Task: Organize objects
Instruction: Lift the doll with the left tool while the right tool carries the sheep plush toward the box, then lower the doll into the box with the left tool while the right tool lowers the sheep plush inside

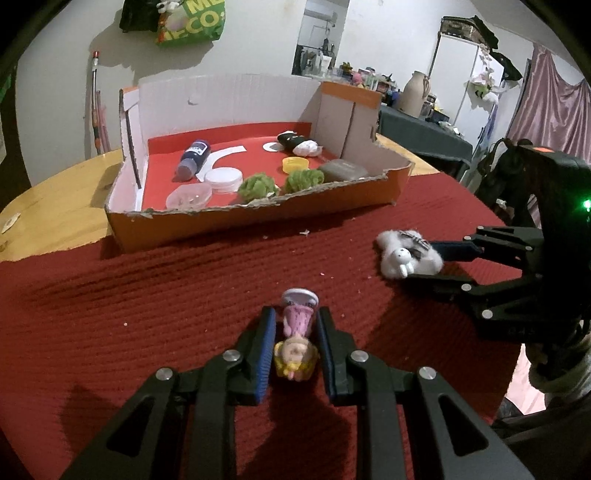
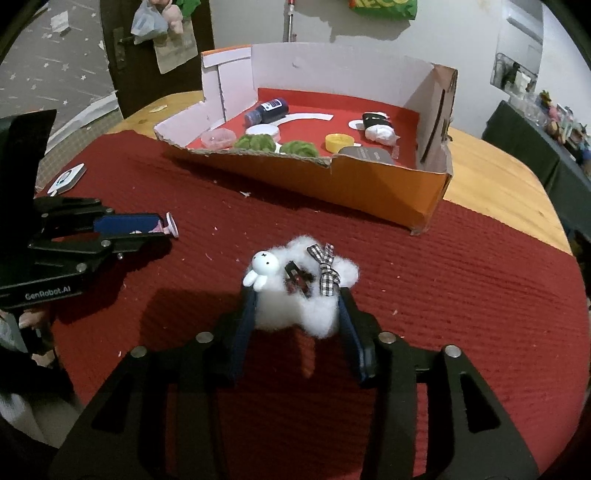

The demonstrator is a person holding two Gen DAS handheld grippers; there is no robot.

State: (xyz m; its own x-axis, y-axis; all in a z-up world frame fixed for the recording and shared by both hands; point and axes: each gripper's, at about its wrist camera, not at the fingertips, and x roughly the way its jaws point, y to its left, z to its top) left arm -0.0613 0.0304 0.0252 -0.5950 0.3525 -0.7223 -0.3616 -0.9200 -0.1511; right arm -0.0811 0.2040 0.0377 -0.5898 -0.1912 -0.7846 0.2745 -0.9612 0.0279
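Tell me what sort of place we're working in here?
Probably a lived-in home: a wooden table under a red cloth, a fridge at the back, shopping bags hung on the wall.

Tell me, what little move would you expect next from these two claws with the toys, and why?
Probably the right gripper closes a little on the fluffy white sheep toy: its pads flank the toy, which lies on the red cloth. The left gripper already pinches the small doll. Both toys probably belong in the cardboard box.
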